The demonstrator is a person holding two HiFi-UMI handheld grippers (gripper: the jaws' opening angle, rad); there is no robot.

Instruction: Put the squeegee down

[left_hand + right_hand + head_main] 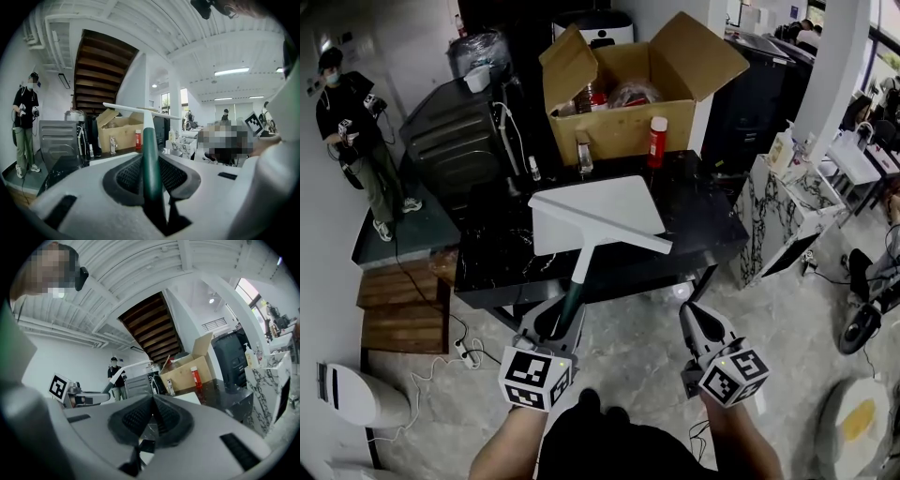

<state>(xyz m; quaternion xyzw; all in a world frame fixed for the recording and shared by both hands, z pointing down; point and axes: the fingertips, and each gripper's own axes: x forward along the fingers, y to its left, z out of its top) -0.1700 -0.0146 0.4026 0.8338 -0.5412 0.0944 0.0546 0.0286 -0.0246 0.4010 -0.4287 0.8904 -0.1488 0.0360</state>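
The left tongs are clamped on the green handle of the squeegee. The squeegee angles up and away from the person, with its white blade over the front half of the black worktop. The handle crosses the worktop's near edge. A white sheet lies under the blade. Bare dark surface lies left and right of the sheet, out to the side edges. At the back edge a cardboard box and a red bottle take up the room. The right tongs are closed and empty, over the floor short of the near edge.
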